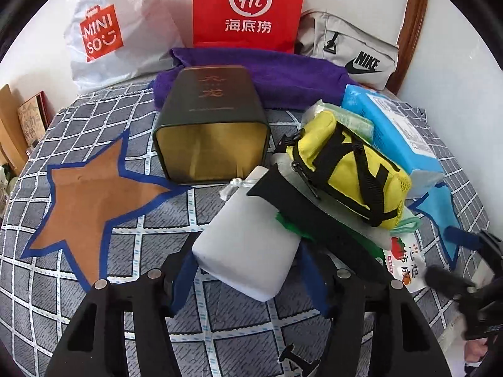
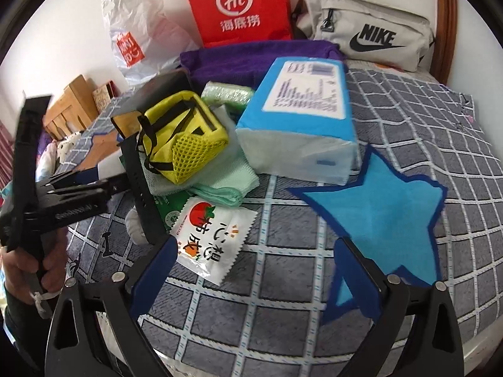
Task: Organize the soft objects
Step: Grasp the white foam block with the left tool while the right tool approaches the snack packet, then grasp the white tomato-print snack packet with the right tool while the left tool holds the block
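A bed covered by a grey grid-patterned sheet (image 1: 245, 207) fills both views. At its far edge, around twelve o'clock, stand a white Miniso plastic bag (image 1: 103, 31), a red Haidilao paper bag (image 1: 248, 9) and a grey Nike waist bag (image 2: 371, 31), with a folded purple towel (image 1: 283, 75) lying just in front of them. A brown felt star (image 1: 91, 198) lies at nine o'clock in the left wrist view; a blue felt star (image 2: 386, 210) lies at three o'clock in the right wrist view. Between them is the heap: a blue tissue pack (image 2: 301, 119), a dark tin box (image 1: 207, 125) on its side with its gold inside showing, a yellow mini duffel bag (image 1: 352, 169), a black strap (image 1: 314, 220) and a mint cloth (image 2: 220, 188).

The left gripper (image 1: 248, 270) has its blue pads on either side of a grey pouch (image 1: 248, 242), seemingly touching it. The right gripper (image 2: 254, 270) stands wide open over the sheet, holding nothing, with a white snack packet (image 2: 213, 238) at its left finger.
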Available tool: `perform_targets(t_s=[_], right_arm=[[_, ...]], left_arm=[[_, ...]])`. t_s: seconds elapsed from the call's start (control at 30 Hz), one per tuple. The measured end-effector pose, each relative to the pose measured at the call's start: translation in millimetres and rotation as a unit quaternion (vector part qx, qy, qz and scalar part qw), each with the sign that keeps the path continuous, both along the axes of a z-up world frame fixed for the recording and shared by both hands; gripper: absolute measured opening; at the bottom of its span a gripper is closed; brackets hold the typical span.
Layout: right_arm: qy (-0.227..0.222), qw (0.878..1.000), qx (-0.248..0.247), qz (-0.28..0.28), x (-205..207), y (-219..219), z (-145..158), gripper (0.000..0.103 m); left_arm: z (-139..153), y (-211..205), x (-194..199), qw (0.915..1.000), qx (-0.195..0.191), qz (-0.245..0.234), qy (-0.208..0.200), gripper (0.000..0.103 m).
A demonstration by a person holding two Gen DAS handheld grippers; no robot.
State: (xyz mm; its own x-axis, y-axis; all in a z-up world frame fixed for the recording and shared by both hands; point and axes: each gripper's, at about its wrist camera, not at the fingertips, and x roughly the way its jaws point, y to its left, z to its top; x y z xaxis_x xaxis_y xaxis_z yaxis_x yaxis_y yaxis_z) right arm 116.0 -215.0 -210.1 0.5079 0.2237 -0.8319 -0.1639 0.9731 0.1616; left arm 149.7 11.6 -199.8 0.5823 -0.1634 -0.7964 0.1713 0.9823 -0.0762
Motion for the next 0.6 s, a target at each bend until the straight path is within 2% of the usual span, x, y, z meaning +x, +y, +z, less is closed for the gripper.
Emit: perform_targets(t_s=[0.07, 0.17, 0.3, 0.43, 0.5, 0.6], right_arm=[[0.007, 1.000, -0.003, 0.004, 3, 7, -5, 0.093], [0.017, 1.000, -0.007, 0.005, 6, 16, -12, 0.092], [0.005, 0.999, -0.035, 0.007, 7, 29, -15, 0.092], [-0.004, 0.999, -0.053, 0.009, 7, 37, -17, 0.091], [-0.012, 0.997, -0.076, 0.016, 4, 43, -18, 0.086], [-0.019, 0.997, -0.075, 0.027, 0, 45, -15, 0.074]], left_arm=[[2, 1, -3, 1.0000, 0.002, -0.004, -0.002, 0.058], [7, 9, -9, 1.0000, -0.005, -0.003, 0.001, 0.057], [16, 30, -16, 0.9986, -0.049, 0.005, 0.018, 0.057], [24, 41, -24, 0.9991, -0.029, 0.030, 0.009, 0.057], [26, 44, -25, 0.9990, -0.016, 0.040, 0.007, 0.057], [30, 48, -29, 0.9985, 0.005, 0.054, 0.002, 0.057]])
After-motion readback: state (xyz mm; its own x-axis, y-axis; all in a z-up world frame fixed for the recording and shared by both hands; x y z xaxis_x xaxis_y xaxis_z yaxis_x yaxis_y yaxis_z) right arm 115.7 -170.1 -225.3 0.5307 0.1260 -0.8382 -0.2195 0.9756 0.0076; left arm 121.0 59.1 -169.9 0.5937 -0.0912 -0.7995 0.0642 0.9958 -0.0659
